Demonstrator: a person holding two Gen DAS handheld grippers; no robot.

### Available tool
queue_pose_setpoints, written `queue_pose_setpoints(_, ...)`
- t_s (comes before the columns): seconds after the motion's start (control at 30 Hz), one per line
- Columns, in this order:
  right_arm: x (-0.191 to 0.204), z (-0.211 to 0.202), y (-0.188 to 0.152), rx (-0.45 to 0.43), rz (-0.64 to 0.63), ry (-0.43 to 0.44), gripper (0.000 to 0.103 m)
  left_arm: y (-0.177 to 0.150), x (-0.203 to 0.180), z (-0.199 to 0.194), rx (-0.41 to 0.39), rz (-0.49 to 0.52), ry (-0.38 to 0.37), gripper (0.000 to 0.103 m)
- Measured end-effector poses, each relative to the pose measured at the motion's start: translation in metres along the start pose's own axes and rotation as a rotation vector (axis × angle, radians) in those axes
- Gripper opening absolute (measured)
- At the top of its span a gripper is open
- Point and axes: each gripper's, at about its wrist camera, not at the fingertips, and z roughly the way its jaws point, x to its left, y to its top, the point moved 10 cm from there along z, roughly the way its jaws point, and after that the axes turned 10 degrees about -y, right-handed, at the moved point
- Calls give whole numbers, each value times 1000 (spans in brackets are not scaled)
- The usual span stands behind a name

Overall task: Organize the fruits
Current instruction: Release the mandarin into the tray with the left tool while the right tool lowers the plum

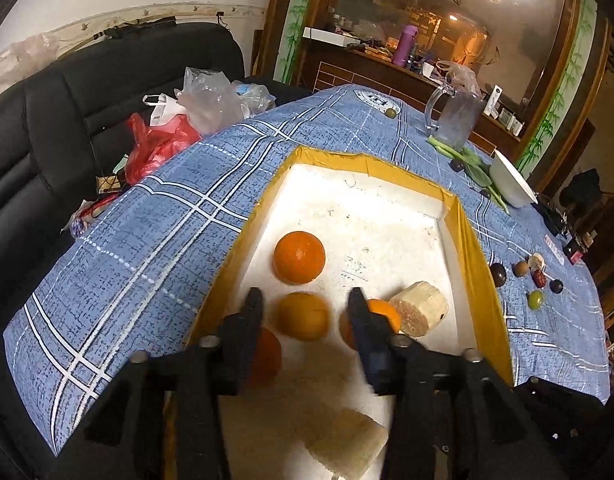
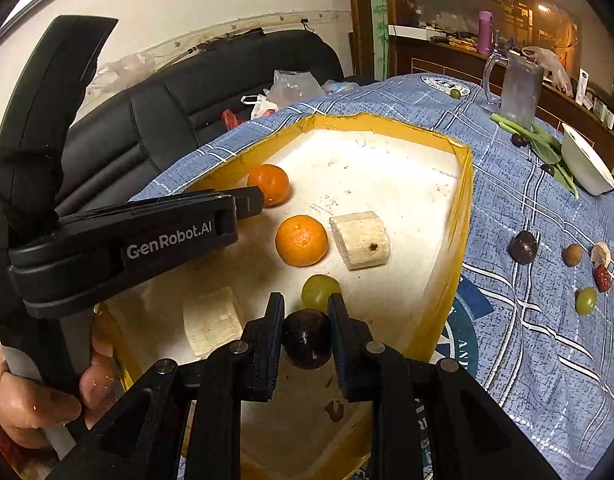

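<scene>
The right gripper (image 2: 306, 308) squeezes a dark plum (image 2: 307, 338) over the yellow tray (image 2: 463, 216) — it could roll onto the green grape (image 2: 319, 292). The left gripper (image 1: 305, 300) is open — holding nothing.

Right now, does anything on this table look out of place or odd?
Yes. Several small fruits still lie loose on the blue cloth right of the yellow-rimmed tray, one green one far off by the glass mug. Pale cut chunks sit among the oranges.
</scene>
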Motion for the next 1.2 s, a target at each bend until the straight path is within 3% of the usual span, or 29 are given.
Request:
queue_pose_setpoints(0.07,0,-1,1,-5,3,-1,26,1,1,-3,-5,-15,-8,59)
queue_pose_setpoints(0.23,0,-5,2,-15,20,14,33,2,3,-8,2,-56,-29,62)
queue_pose_setpoints(0.3,-1,-9,4,-27,31,21,47,3,4,-12,-1,-75,-37,63)
queue_pose_setpoints(0.37,-4,-15,7,-47,50,28,54,6,3,-18,-16,-83,-38,68)
queue_pose_setpoints(0.77,-67,-49,2,-85,224,19,56,12,-29,-37,-43,-9,-27,74)
queue_pose_setpoints(0.93,-118,-66,-16,-100,274,-58,56,14,-55,-39,-56,27,-33,74)
queue_pose_setpoints(1.0,-158,-80,-21,-119,302,-147,56,18,-85,-36,-44,58,-94,74)
queue_pose_setpoints(1.07,-216,-102,-17,-146,390,-256,56,19,-129,-34,-26,96,-203,74)
queue_pose_setpoints(1.17,-272,-135,-4,-202,510,-321,56,11,-173,-38,-6,129,-330,74)
queue_pose_setpoints(1.2,-274,-140,1,-207,512,-314,56,9,-179,-39,-7,150,-332,75)
